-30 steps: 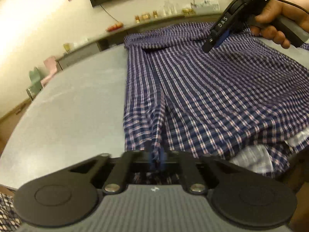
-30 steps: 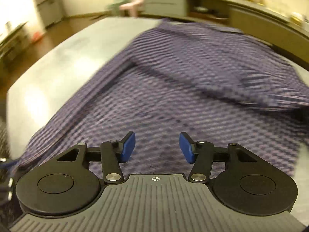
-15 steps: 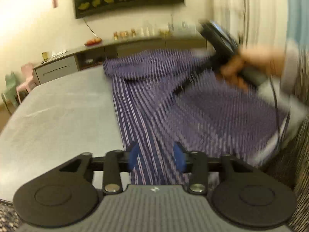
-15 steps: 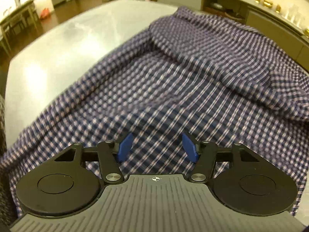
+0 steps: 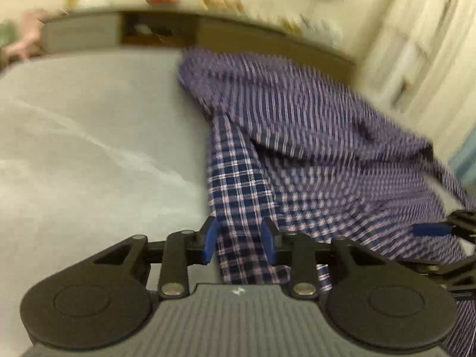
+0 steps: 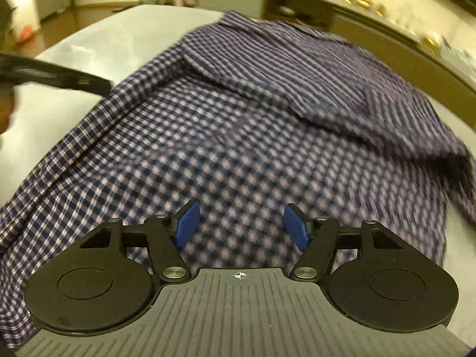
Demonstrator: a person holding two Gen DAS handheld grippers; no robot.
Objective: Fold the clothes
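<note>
**Plaid shirt spread on the grey table, both grippers hanging over it with nothing in them**

The blue-and-white checked shirt point(image 6: 253, 136) lies on the right part of the grey table point(image 5: 89, 148), one sleeve folded across the body, its near hem drooping off the table edge. The left gripper point(image 5: 239, 242) sits over the shirt's left edge strip, blue pads apart with cloth showing between them, not pinched as far as the view shows. The right gripper point(image 6: 242, 229) hovers above the middle of the shirt, fingers spread wide, gripping nothing. Its blue tip also pokes into the left view's right edge. Both views are pretty blurry. A long sideboard point(image 6: 297, 3) with small stuff on it runs behind the table.
</note>
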